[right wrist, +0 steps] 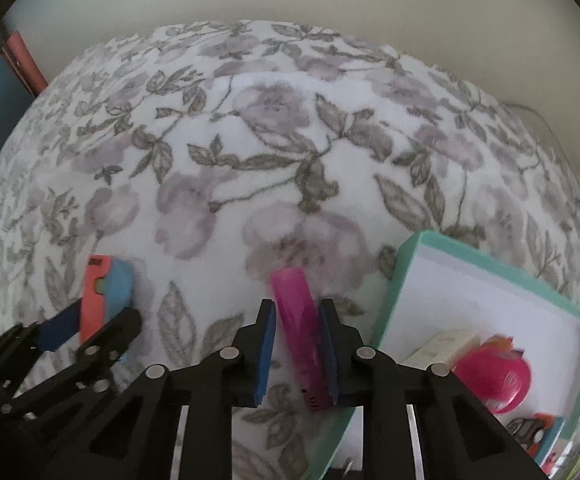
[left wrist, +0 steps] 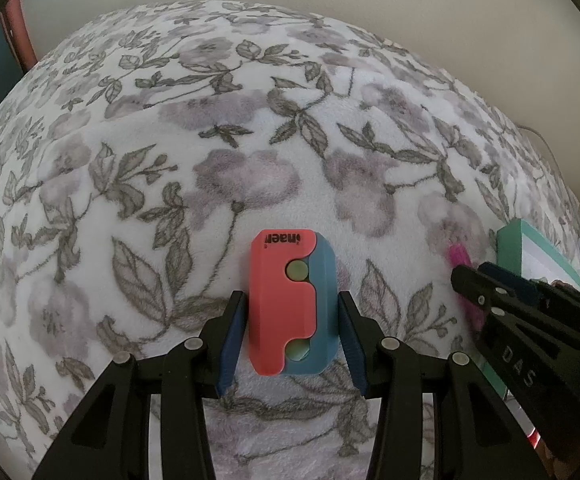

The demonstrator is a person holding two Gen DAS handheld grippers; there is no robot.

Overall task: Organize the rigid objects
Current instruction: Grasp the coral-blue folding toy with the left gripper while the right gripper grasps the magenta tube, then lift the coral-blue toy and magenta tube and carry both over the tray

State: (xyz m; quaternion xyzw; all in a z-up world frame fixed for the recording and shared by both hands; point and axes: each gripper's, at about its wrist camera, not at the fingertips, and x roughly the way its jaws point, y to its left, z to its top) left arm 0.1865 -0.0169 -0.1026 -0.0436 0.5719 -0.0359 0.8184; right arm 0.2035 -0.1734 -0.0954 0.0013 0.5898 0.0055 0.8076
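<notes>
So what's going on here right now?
A person is tidying small items off a floral blanket with two handheld grippers. The left gripper straddles a red-and-blue block lying on the blanket, pads just clear of its sides. The right gripper brackets a pink case, one pad touching, not clearly clamped. A teal box to the right already holds a pink round item and other bits.

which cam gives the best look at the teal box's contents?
Right wrist. It looks into the open teal cardboard box, showing its white floor, a round magenta plastic item and a cream carton. Left wrist catches only a sliver of the box behind the right hand-held gripper; contents hidden.
</notes>
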